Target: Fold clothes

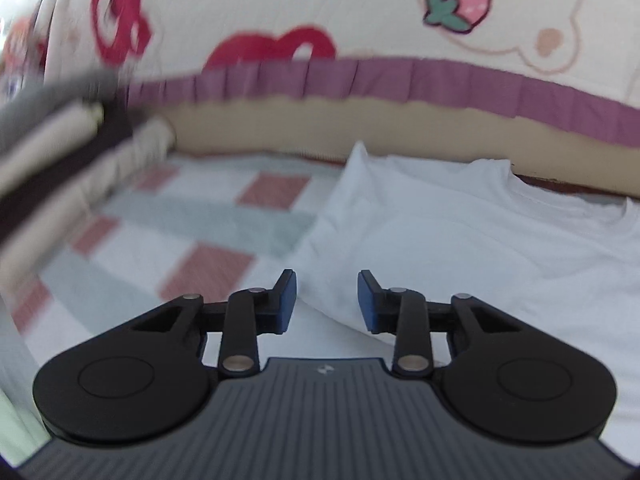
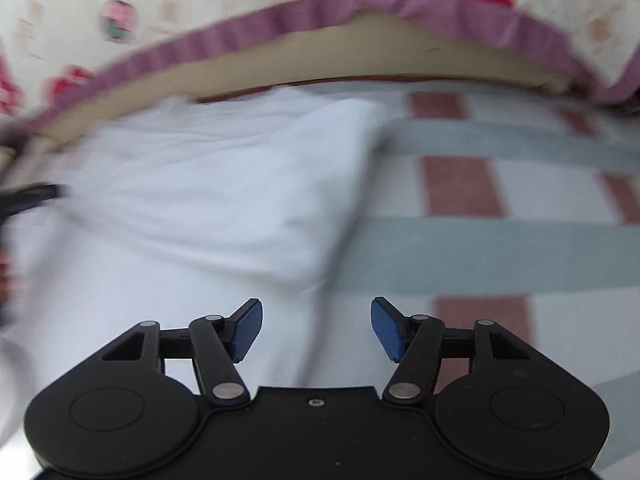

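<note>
1. The left tool (image 1: 327, 300) sits low over the bed, its two blue-padded fingers (image 1: 287, 300) parted with a moderate gap and nothing between them. It points toward the headboard end, and the near edge of the white garment (image 1: 460, 240) shows just past the gap between the fingertips.

2. The right tool (image 2: 317, 328) is spread wider, also gripping nothing, with its blue pads (image 2: 385, 328) splayed outward. It hovers over the garment's edge; whether it touches the cloth cannot be told (this view is smeared by motion).

3. One white garment (image 2: 208, 184) lies spread on the bed. In the left view it fills the area from 12 to 3 o'clock; in the right view it runs from 9 to 12 o'clock, with a folded corner standing up near 12.

4. The surface is a bed sheet (image 1: 208, 224) checked in white, pale grey-green and dusty red squares. In the right view the bare sheet (image 2: 500, 240) lies from 1 to 4 o'clock.

5. Beyond the sheet, one tan padded rail (image 1: 320, 128) crosses both views at 12 o'clock. Above it hangs a cream quilt (image 1: 360, 8) with a purple pleated border (image 1: 440, 80), printed with strawberries and red shapes.

6. At 9 to 10 o'clock in the left view a dark and beige barred frame (image 1: 60, 152) slants in, blurred.
</note>
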